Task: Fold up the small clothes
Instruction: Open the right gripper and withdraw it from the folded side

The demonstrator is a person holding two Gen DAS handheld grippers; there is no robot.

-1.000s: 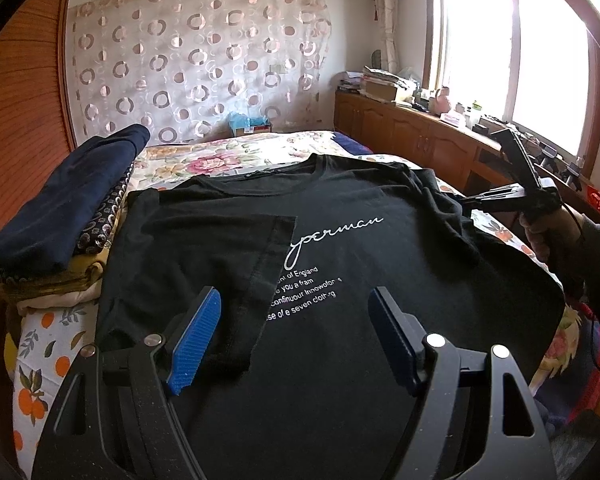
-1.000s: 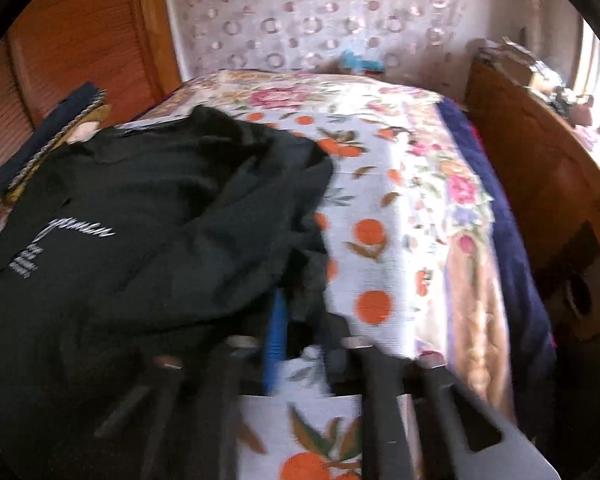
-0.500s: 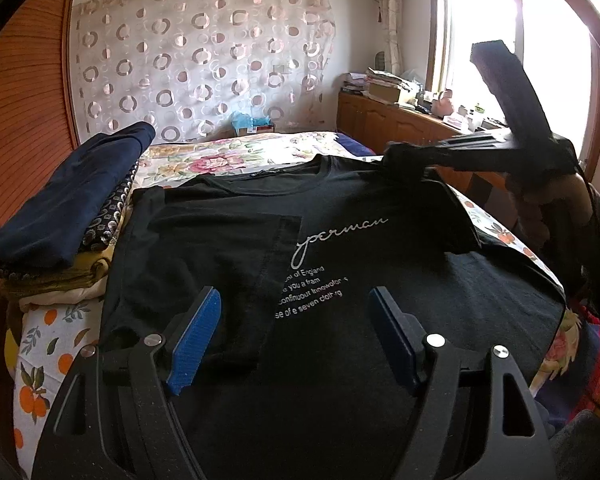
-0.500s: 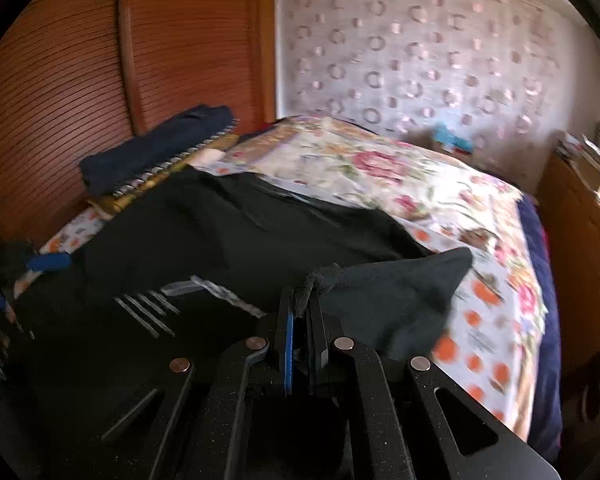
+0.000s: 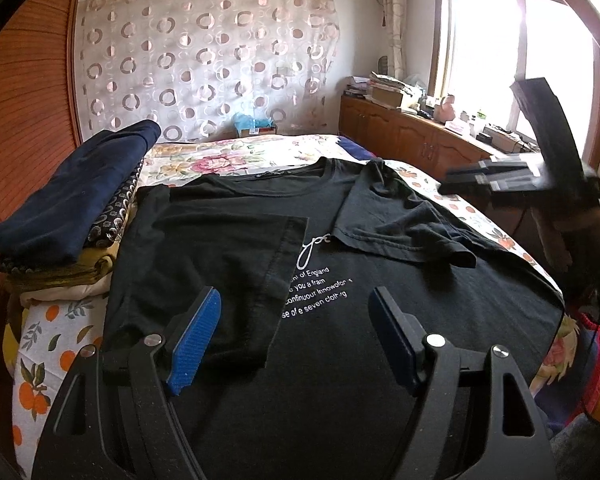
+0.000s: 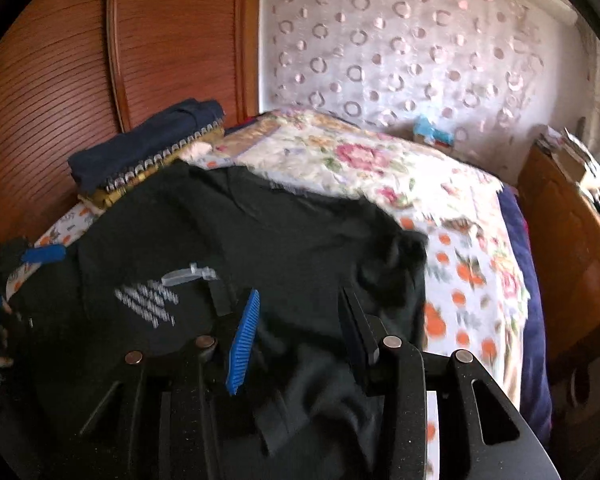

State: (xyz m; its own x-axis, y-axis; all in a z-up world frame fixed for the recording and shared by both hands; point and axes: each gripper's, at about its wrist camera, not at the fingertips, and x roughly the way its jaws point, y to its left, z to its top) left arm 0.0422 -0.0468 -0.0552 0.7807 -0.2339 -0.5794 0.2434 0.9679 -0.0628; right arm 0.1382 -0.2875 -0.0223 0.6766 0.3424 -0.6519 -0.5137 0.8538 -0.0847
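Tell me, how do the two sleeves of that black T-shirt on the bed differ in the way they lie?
The left sleeve lies flat and smooth, folded in with a straight edge beside the white lettering. The right sleeve is folded in too, but lies rumpled and slanted, its end curling up, and it covers part of the script word above the lettering. Both rest on the black T-shirt's front, and neither gripper holds either of them.

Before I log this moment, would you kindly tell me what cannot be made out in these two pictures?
- Left wrist view: the black T-shirt print is partly hidden; both folded-in sleeves cover its top word and line starts.
- Left wrist view: the shirt's near hem is hidden behind the left gripper.
- Right wrist view: motion blur makes the print unreadable.
- Left wrist view: the right gripper, whose jaws are opening, is blurred, so its gap is unclear.
- Items on the sideboard are too small to identify.
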